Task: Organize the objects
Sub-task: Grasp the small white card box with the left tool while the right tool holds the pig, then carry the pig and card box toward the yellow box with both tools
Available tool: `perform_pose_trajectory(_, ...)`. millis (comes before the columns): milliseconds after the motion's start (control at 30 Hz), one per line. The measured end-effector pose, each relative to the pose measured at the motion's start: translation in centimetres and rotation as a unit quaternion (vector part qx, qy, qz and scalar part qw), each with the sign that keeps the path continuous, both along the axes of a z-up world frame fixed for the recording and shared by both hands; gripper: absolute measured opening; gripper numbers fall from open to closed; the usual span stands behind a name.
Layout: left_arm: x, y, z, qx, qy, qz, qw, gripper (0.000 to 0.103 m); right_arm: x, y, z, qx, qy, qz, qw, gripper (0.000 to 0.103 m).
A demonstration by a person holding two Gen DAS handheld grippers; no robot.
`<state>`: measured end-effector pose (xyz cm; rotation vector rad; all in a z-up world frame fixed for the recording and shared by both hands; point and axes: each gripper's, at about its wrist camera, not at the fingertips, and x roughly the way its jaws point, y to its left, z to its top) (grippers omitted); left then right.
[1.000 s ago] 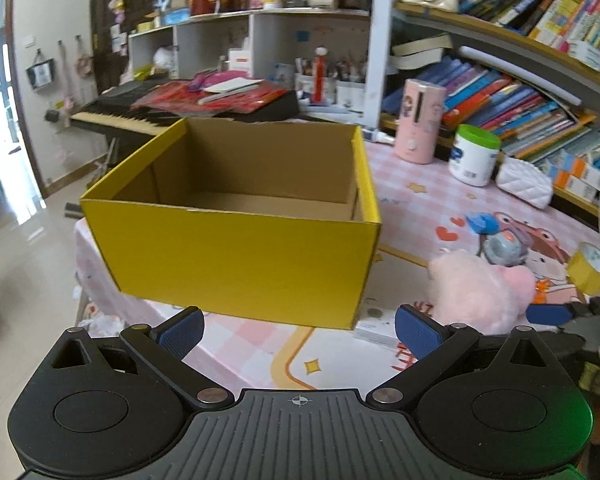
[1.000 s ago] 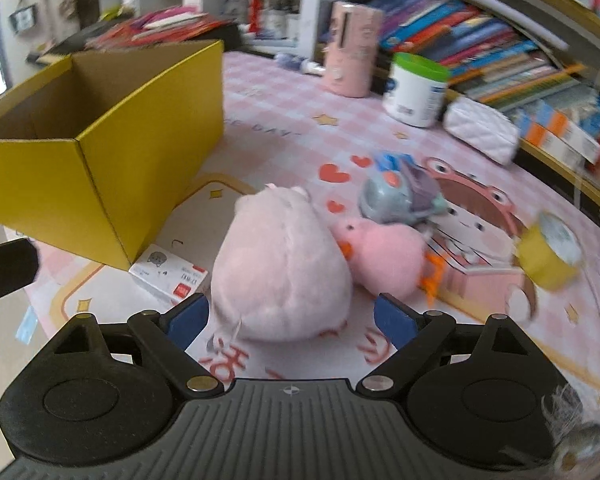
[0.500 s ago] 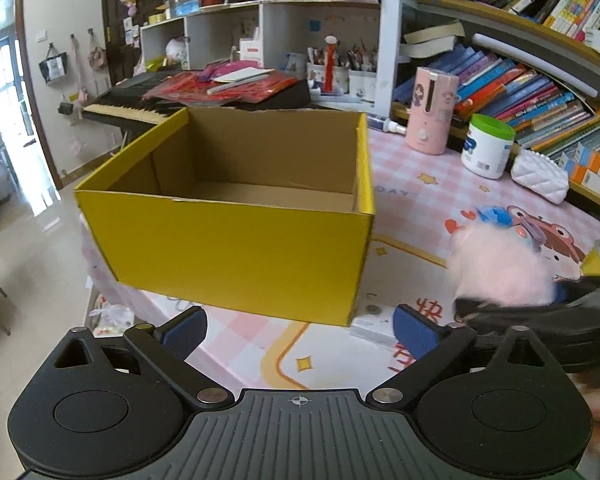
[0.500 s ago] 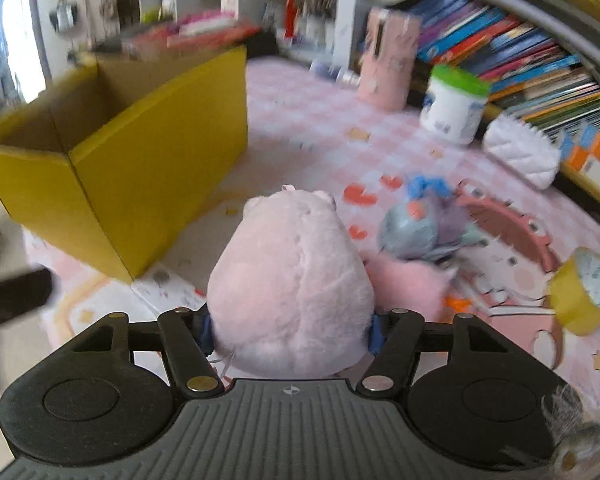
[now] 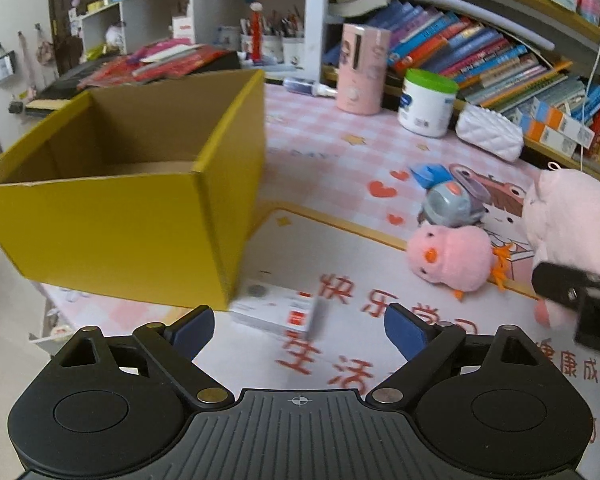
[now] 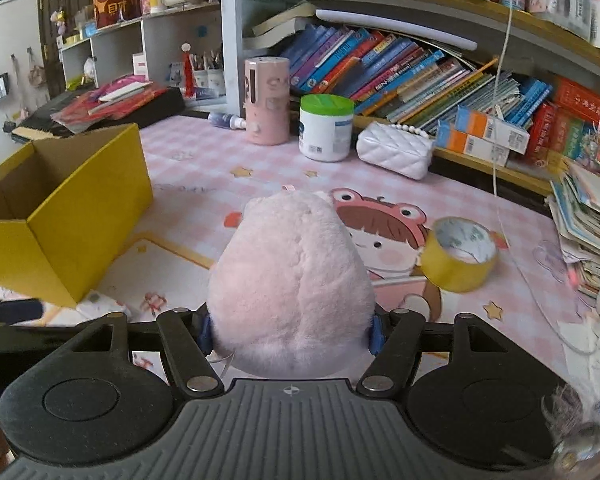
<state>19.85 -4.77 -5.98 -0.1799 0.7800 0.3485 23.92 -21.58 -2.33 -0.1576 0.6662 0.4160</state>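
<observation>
My right gripper (image 6: 291, 332) is shut on a pale pink plush toy (image 6: 290, 280), lifted off the table; the same plush (image 5: 572, 216) shows at the right edge of the left wrist view. My left gripper (image 5: 299, 330) hovers over a small white box (image 5: 278, 308) lying by the corner of the open yellow carton (image 5: 112, 224); its jaws are closing, wide apart, with nothing pressed between the pads. A smaller pink chick plush (image 5: 452, 258) and a grey-blue toy (image 5: 448, 200) lie on the mat. The carton (image 6: 72, 216) looks empty.
A yellow tape roll (image 6: 458, 256) sits on the mat at right. A pink canister (image 6: 266, 100), a green-lidded jar (image 6: 326, 126) and a white quilted purse (image 6: 396, 154) line the back edge under the bookshelves. Stacked papers (image 6: 588, 216) crowd the far right.
My right gripper closed on the pale pink plush and lifted it rightward. My left gripper swung right from the carton's front toward the white box, its jaws narrowing a little.
</observation>
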Motion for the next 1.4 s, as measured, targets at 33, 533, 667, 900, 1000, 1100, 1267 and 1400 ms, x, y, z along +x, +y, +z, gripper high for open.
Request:
perform_pose_trajectory(33,0.3,-0.3,-0.2,0.0,0.001,0.0,1.0,0.093,-0.1,-0.1,0.0,-0.003,-0.001,0.002,1.0,0.064)
perform_pose_trajectory(533,3.2,-0.4,-2.7,0.027,0.022,0.076,0.9965,0.083,0.3,-2.3,-0.9,-0.02,-0.003,0.015,1.0,0.065)
perform_pose_trajectory(667,3.6,0.2,-3.2,0.028,0.028,0.098,0.9944,0.081,0.4,-2.4,-1.0,-0.02,0.001,0.021,1.0,0.065)
perform_pose_trajectory(900,3.0,-0.4,-3.2,0.01,0.025,0.074,0.9969,0.059,0.4,-2.3,-1.0,-0.018,0.005,0.021,1.0,0.065)
perform_pose_trajectory(1000,2.5,-1.6,-3.2,0.01,0.026,0.034,0.999,0.059,0.3,-2.2,-1.1,-0.016,0.009,0.025,1.0,0.065)
perform_pose_trajectory(1100,2.2,-2.3,-3.0,0.003,0.023,0.008,0.9997,0.059,0.0,-1.9,-1.2,-0.016,0.009,0.031,0.999,0.065)
perform_pose_trajectory(1267,1.4,-2.6,-1.5,0.006,-0.004,-0.011,0.9999,0.059,-0.3,-1.8,-1.2,-0.014,0.015,0.025,0.999,0.065)
perform_pose_trajectory(1400,0.2,-2.1,0.1,0.003,-0.024,-0.02,0.9995,0.059,-0.7,-1.5,-1.1,-0.012,0.02,0.009,1.0,0.065)
